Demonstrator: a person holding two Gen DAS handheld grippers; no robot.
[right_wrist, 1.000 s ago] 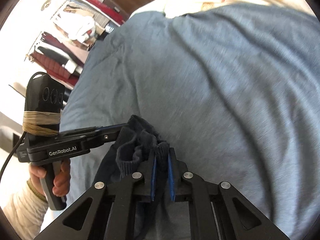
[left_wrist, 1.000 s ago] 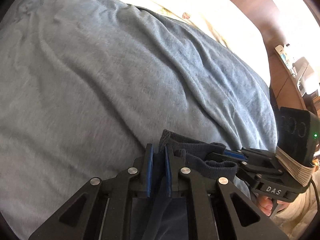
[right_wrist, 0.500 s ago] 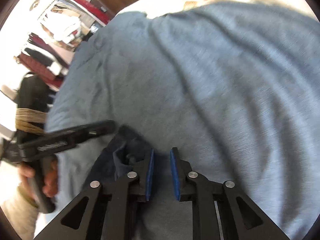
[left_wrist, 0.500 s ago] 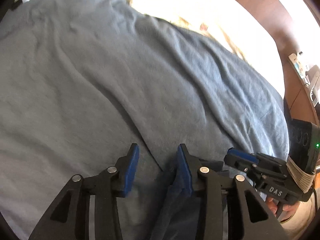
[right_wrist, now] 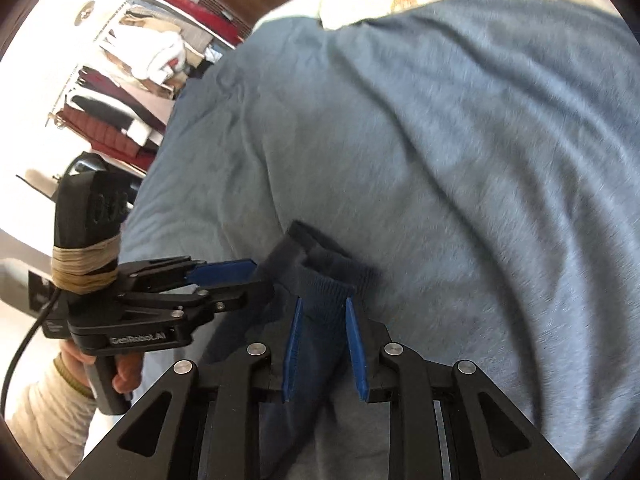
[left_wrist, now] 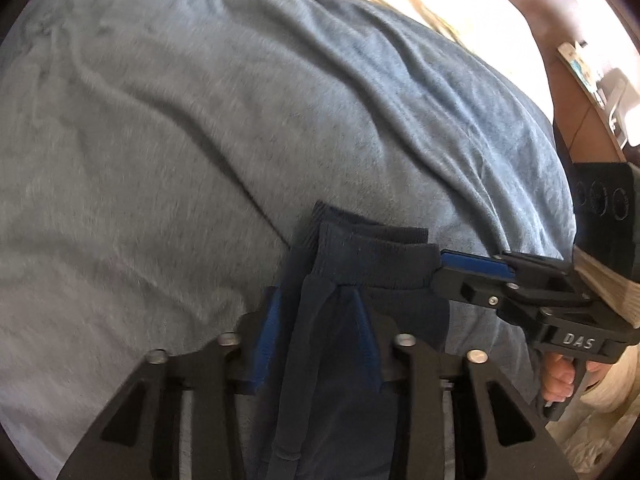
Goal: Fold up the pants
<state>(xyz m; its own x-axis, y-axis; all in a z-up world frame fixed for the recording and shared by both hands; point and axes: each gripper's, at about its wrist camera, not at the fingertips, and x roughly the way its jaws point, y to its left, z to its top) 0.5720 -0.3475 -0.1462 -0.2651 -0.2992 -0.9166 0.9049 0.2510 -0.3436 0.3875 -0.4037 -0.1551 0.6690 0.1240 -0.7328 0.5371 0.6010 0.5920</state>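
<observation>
Left tongs (left_wrist: 316, 332): jaws closing, blue pads still a little apart, with the dark pants cloth running up between them; whether the pads press on it yet I cannot tell. In the right wrist view they reach in from the left edge (right_wrist: 256, 276), tip at the cloth's left side.
Pants (left_wrist: 360, 256): dark navy, ribbed band bunched in folds, lying on the blue-grey blanket just ahead of both pairs of tongs; the rest of the cloth trails back under the left tongs.
Right tongs (right_wrist: 322, 340): blue pads spread slightly, ribbed band of the pants (right_wrist: 320, 280) sitting between and just past their tips; pads look clear of the cloth on both sides. In the left wrist view they come in from the right (left_wrist: 440, 272), tip touching the band's right end.
Blanket (left_wrist: 200, 140): wrinkled, covers most of both views.
Hands: one (right_wrist: 124, 376) grips the left handle, one (left_wrist: 560, 376) the right handle.
Clothes rack (right_wrist: 132, 80): far left, well apart.
</observation>
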